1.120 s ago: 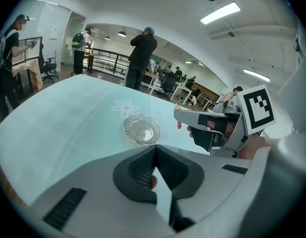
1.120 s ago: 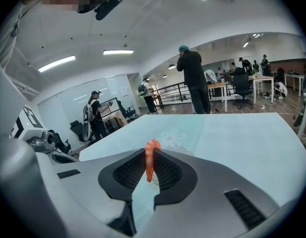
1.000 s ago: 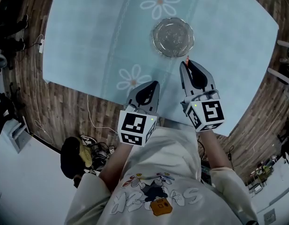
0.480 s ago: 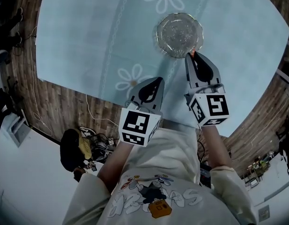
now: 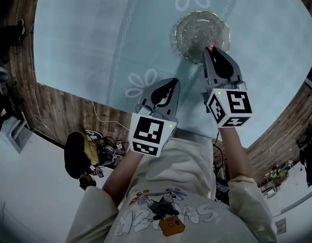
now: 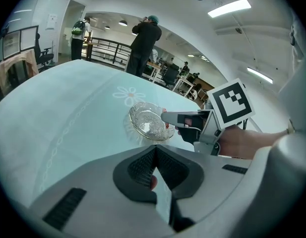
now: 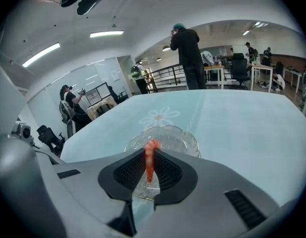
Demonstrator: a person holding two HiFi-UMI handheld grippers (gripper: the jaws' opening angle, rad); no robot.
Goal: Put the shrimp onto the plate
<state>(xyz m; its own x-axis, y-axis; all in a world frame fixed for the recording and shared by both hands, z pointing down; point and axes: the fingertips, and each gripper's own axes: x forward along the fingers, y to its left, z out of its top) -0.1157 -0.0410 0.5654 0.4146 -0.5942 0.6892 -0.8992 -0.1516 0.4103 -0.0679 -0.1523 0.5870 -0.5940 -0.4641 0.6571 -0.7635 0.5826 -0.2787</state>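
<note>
My right gripper [image 7: 151, 163] is shut on an orange shrimp [image 7: 151, 157] that stands upright between its jaws. It hangs over the near rim of a clear glass plate [image 7: 180, 135], which lies on the pale blue tablecloth. From the head view, the right gripper [image 5: 210, 49] has its tips over the plate [image 5: 196, 29] and a bit of shrimp [image 5: 211, 47] shows. My left gripper [image 5: 172, 83] sits shut to the left, short of the plate and holding nothing. Its own view shows the left gripper [image 6: 153, 168] with the plate [image 6: 149, 123] and the right gripper [image 6: 185, 120] ahead.
The table [image 5: 95, 39] carries a blue cloth with white daisy prints [image 5: 143, 82]. Its near edge drops to a wooden floor with cables and a dark bag [image 5: 80, 156]. People stand in the office beyond the table [image 7: 187, 58].
Both grippers have moved forward over the table. The right gripper with the shrimp went from just short of the plate to over its near rim.
</note>
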